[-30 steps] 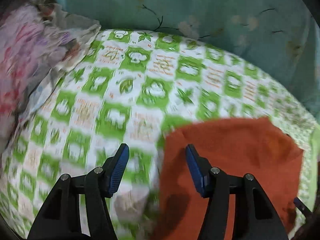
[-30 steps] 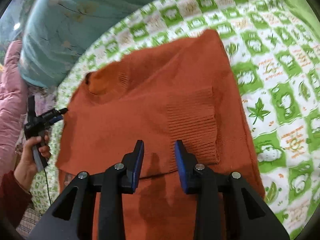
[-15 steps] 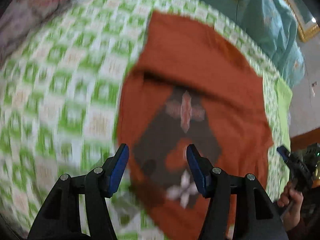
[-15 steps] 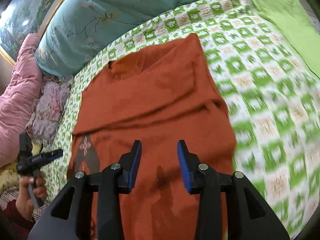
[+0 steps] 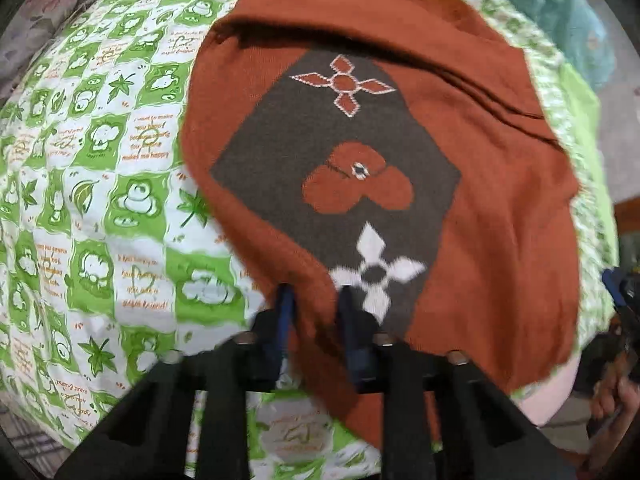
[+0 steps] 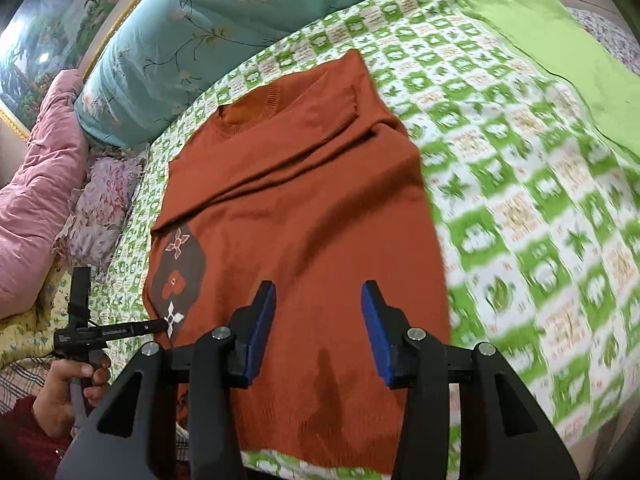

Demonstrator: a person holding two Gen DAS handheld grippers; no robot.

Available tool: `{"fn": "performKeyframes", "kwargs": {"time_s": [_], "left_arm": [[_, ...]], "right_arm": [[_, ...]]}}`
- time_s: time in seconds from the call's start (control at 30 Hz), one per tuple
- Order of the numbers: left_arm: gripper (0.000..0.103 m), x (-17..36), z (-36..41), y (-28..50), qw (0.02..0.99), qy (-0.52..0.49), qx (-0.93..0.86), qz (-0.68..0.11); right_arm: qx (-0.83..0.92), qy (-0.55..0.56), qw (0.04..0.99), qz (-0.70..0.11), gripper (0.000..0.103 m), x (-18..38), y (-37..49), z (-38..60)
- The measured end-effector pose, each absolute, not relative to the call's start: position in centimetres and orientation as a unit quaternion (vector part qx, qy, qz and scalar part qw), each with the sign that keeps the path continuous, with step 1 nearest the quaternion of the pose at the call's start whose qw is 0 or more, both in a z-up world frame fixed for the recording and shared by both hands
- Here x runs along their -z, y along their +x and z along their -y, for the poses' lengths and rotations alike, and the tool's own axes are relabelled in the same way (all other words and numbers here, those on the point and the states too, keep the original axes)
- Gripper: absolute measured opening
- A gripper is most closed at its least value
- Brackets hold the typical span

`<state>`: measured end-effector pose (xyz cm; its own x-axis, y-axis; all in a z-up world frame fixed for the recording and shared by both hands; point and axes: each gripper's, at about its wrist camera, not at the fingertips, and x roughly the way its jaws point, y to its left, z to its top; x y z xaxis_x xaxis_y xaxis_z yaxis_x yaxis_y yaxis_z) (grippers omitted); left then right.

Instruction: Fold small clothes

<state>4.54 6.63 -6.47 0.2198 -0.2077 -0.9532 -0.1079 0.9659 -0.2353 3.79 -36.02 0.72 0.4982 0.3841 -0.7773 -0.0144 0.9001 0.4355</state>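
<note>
An orange sweater (image 5: pixel 500 200) (image 6: pixel 312 200) lies flat on the green-and-white checked bedsheet (image 5: pixel 100 200) (image 6: pixel 520 160), neck towards the pillows. A brown diamond patch with flowers (image 5: pixel 340 168) marks its lower left corner. My left gripper (image 5: pixel 314 304) is closing on the sweater's side edge beside that patch, and orange fabric fills the narrow gap between its pads. In the right wrist view the left gripper (image 6: pixel 158 325) touches the same corner. My right gripper (image 6: pixel 318 312) hovers open above the hem, nothing between its fingers.
A teal flowered pillow (image 6: pixel 180 40) lies beyond the neck. A pink quilt (image 6: pixel 32 200) and a floral cloth (image 6: pixel 104 200) sit to the left. A plain green sheet (image 6: pixel 560 40) covers the far right. A person's hand (image 6: pixel 76 384) holds the left gripper.
The left gripper swung from the bare sheet to the sweater's patterned corner and its jaws narrowed onto the edge. The right gripper drew back towards the hem and its jaws widened.
</note>
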Motion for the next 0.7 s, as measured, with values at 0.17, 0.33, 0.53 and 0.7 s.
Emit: {"fn": "performKeyframes", "kwargs": {"time_s": [0.17,0.33,0.53,0.7], "left_arm": [[0.005,4.9,-11.0,-0.3,0.792,-0.174,0.065,-0.581],[0.027,6.0,-14.0,-3.6,0.773,-0.259,0.086,-0.573],[0.069,7.3,-13.5,-4.2,0.741,-0.328,0.101,-0.577],[0.080,8.6,-11.2,-3.3,0.738,-0.303,0.106,-0.593]], "right_arm": [[-0.096,0.190,0.848,-0.486,0.046,-0.5,1.4,37.9],[-0.073,0.205,0.838,-0.500,0.046,0.8,0.2,39.6],[-0.075,0.197,0.831,-0.515,0.046,1.7,0.4,40.0],[-0.086,0.192,0.823,-0.528,0.047,2.4,0.3,39.9]]}}
